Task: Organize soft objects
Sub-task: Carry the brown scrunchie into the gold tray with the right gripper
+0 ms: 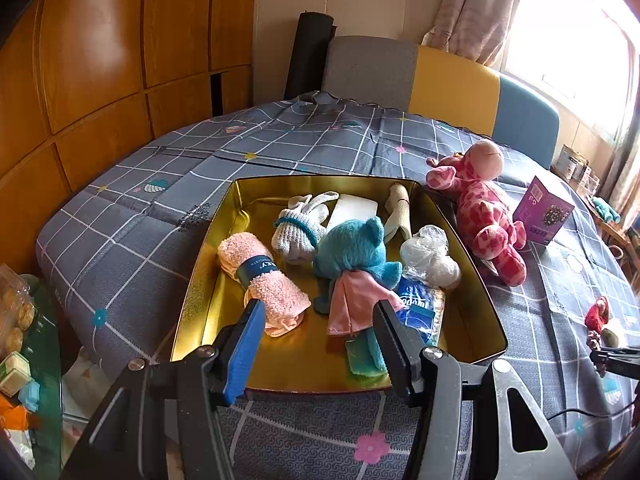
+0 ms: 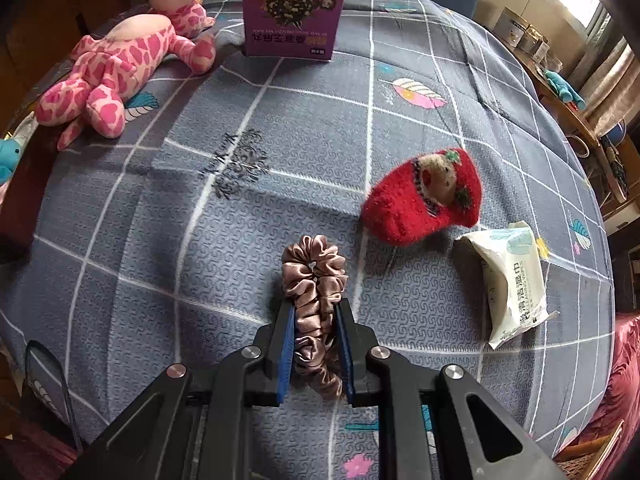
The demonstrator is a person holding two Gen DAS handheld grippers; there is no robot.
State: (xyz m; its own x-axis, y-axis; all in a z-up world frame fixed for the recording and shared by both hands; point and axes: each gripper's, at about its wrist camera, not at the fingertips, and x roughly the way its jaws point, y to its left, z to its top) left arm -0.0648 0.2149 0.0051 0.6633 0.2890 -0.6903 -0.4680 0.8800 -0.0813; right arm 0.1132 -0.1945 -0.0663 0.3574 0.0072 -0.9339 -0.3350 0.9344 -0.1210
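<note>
A gold tin box [image 1: 208,268] sits on the grey checked tablecloth. It holds a rolled pink towel [image 1: 264,280], a teal plush [image 1: 356,256], white socks [image 1: 296,232] and a plastic bag [image 1: 430,256]. My left gripper [image 1: 320,312] is open and empty above the box's near edge. My right gripper [image 2: 316,312] is shut on a brown satin scrunchie [image 2: 314,276] just above the cloth. A red fuzzy sock [image 2: 424,196] lies to its right. A pink giraffe plush [image 2: 120,56] lies at the far left, also in the left wrist view [image 1: 484,208].
A purple carton [image 2: 294,12] stands at the back, also seen in the left wrist view [image 1: 542,210]. A wet wipes pack [image 2: 512,280] lies right of the red sock. Chairs [image 1: 452,84] stand behind the table. A side table with clutter [image 1: 20,320] is at the left.
</note>
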